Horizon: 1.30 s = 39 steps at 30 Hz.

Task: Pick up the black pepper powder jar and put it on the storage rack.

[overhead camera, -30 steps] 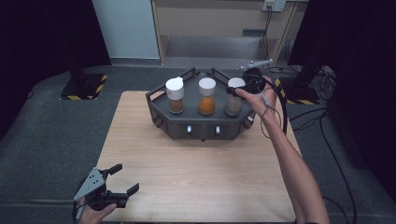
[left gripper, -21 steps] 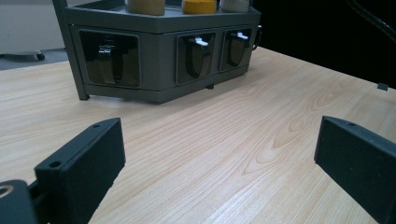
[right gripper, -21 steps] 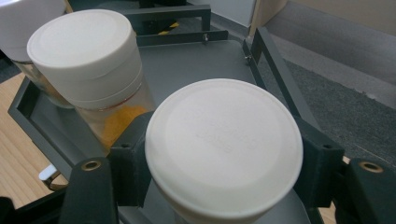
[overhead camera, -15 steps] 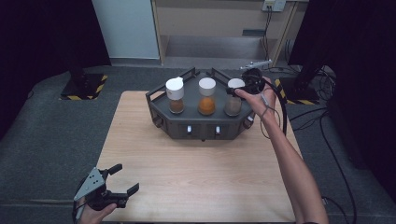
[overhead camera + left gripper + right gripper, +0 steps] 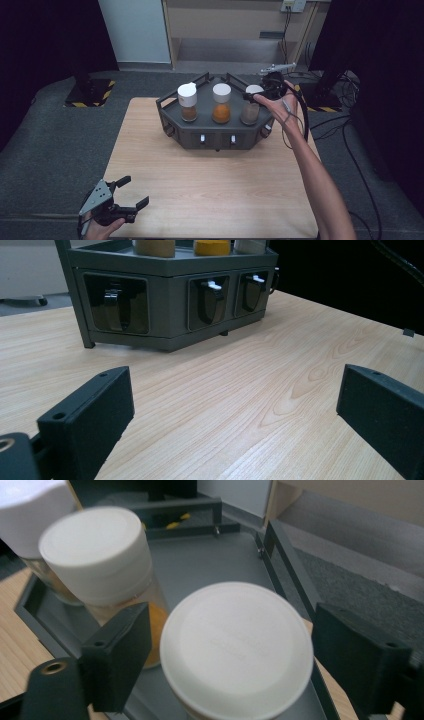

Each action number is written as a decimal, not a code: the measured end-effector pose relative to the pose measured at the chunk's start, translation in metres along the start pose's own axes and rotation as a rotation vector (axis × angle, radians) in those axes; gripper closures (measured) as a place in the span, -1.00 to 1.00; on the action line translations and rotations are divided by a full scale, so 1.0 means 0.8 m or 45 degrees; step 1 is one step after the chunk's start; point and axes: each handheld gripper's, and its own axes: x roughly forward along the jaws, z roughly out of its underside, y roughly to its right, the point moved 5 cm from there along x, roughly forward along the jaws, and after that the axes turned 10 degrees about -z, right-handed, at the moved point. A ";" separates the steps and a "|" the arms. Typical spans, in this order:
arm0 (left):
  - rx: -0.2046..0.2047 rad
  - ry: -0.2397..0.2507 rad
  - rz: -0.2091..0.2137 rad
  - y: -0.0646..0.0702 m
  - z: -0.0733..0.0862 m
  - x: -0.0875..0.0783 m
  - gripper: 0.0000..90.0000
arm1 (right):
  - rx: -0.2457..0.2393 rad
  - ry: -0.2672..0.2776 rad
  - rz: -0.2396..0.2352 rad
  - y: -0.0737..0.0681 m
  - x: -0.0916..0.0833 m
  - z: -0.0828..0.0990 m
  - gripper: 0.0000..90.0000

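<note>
1. The right gripper (image 5: 232,655) has its jaws spread to either side of the white lid (image 5: 237,647) of the right jar (image 5: 250,107); they have just been opening, and a thin gap shows between each pad and the lid's rim, so nothing is clamped.
2. In the high view that gripper (image 5: 261,91) sits at the top of the right jar, held from the far right by the right hand (image 5: 278,105).
3. Just beyond the left pad stands the middle jar (image 5: 102,562), with orange contents and a white lid; past it, at the frame's corner, is part of the left jar's lid (image 5: 27,505).
4. All three jars stand upright in a row on the grey rack (image 5: 217,131), whose flat tray (image 5: 210,565) stretches away behind the lids.
5. The left gripper (image 5: 235,415) has its jaws wide apart with nothing between them, just bare table (image 5: 250,390).
6. Well ahead of those jaws is the rack's front (image 5: 170,300), with its recessed metal pulls; the jar bottoms show above its top edge.
7. In the high view the left gripper (image 5: 127,192) rests at the table's near left corner, held by the left hand (image 5: 97,227), far from the rack.
</note>
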 end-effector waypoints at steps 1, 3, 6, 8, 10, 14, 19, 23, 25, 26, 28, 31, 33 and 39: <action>0.002 0.000 0.000 0.000 0.000 0.000 -0.98 | 0.000 0.000 0.000 0.000 0.000 0.000 -0.80; 0.004 0.001 0.001 0.000 0.000 0.000 -0.98 | -0.002 0.010 -0.007 0.002 -0.009 0.000 -0.83; 0.004 -0.001 0.002 0.001 0.000 0.000 -0.98 | 0.000 0.013 -0.013 0.004 -0.015 0.000 -0.83; 0.005 -0.001 0.002 0.001 0.000 0.000 -0.98 | -0.012 0.032 -0.008 0.003 -0.026 0.000 -0.83; 0.004 -0.001 0.003 0.001 0.000 0.001 -0.98 | -0.015 0.059 -0.013 0.002 -0.041 0.000 -0.83; 0.010 -0.005 0.004 0.001 -0.001 0.001 -0.98 | -0.008 0.096 -0.027 0.003 -0.061 0.002 -0.83; 0.009 0.001 0.001 0.002 -0.001 0.000 -0.98 | -0.043 0.122 -0.032 -0.003 -0.080 0.006 -0.82; 0.009 0.000 0.001 0.002 -0.001 0.000 -0.98 | -0.066 0.164 -0.075 -0.007 -0.096 0.012 -0.83; 0.013 -0.002 0.004 0.002 -0.001 0.000 -0.98 | -0.080 0.176 -0.088 -0.010 -0.104 0.015 -0.82; 0.014 -0.002 0.005 0.002 -0.001 0.000 -0.98 | -0.093 0.180 -0.098 -0.012 -0.108 0.017 -0.82; 0.013 -0.001 0.006 0.002 -0.001 0.000 -0.98 | -0.105 0.188 -0.109 -0.013 -0.112 0.020 -0.82; 0.009 0.000 0.004 0.002 -0.001 0.000 -0.98 | -0.117 0.215 -0.136 -0.017 -0.123 0.028 -0.83; 0.009 0.000 0.004 0.002 -0.001 0.000 -0.98 | -0.130 0.230 -0.147 -0.020 -0.130 0.033 -0.84; 0.012 -0.001 0.003 0.003 -0.001 0.000 -0.98 | -0.171 0.278 -0.200 -0.032 -0.150 0.055 -0.88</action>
